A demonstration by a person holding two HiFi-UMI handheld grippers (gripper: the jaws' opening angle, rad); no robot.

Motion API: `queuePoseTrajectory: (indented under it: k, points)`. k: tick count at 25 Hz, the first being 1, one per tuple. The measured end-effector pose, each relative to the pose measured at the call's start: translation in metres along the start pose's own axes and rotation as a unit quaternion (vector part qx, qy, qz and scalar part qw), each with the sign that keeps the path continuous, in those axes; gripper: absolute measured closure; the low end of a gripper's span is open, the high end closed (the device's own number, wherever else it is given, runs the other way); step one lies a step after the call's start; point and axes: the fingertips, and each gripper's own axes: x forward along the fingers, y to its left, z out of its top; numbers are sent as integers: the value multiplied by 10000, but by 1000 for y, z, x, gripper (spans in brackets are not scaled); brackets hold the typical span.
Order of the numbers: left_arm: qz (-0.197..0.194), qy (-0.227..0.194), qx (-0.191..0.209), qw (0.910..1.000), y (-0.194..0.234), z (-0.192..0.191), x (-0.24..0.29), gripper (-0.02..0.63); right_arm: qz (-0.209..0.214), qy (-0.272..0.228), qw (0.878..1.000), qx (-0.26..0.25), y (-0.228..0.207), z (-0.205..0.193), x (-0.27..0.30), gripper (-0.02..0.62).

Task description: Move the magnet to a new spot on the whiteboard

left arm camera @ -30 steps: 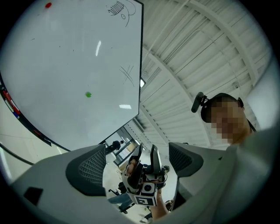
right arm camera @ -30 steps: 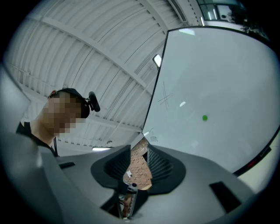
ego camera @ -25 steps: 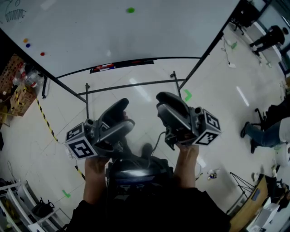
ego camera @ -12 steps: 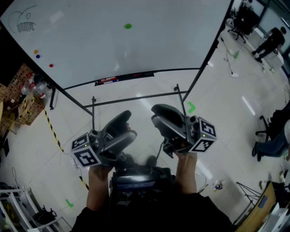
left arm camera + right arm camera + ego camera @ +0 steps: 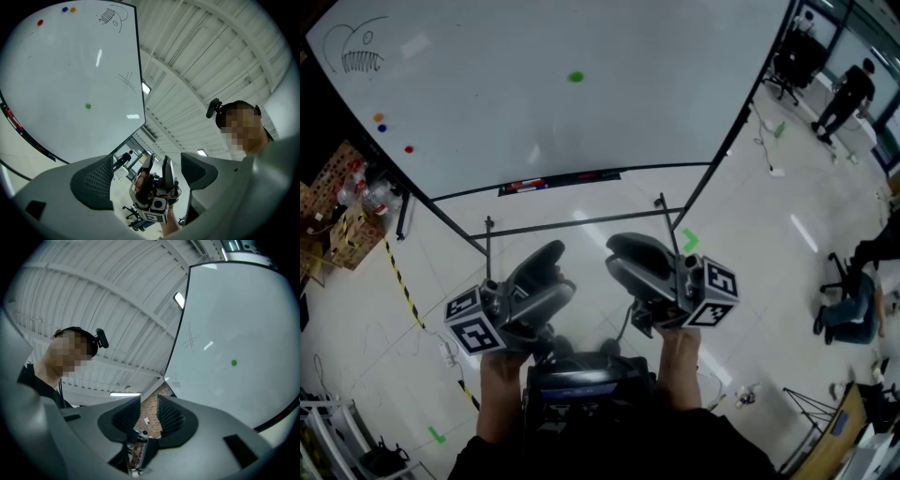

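A small green magnet (image 5: 575, 77) sticks near the upper middle of the whiteboard (image 5: 656, 84); it also shows in the left gripper view as the green magnet (image 5: 88, 106) and in the right gripper view as the green magnet (image 5: 233, 363). Both grippers are held low in front of my body, well short of the board. My left gripper (image 5: 555, 270) has its jaws wide apart and empty, also seen as the left gripper (image 5: 145, 174). My right gripper (image 5: 617, 255) holds nothing; in its own view the right gripper (image 5: 149, 409) shows only a narrow gap between its pads.
Orange (image 5: 377, 117), blue (image 5: 382, 127) and red (image 5: 409, 149) magnets sit at the board's left, below a drawing (image 5: 358, 49). A marker tray (image 5: 558, 180) runs under the board, with stand bars (image 5: 572, 225) below. Crates (image 5: 337, 211) stand left; people (image 5: 844, 89) are far right.
The view has tilted up, so more of the whiteboard shows and the green magnet sits lower in frame. Both grippers stay low with their jaws unchanged.
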Motion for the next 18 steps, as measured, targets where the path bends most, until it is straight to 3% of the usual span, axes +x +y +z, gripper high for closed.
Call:
queuePoseTrajectory:
  k: [18]
  points:
    - [48, -184, -359, 9992, 33, 21, -30, 163, -177, 276, 9993, 190, -26, -30, 30, 465]
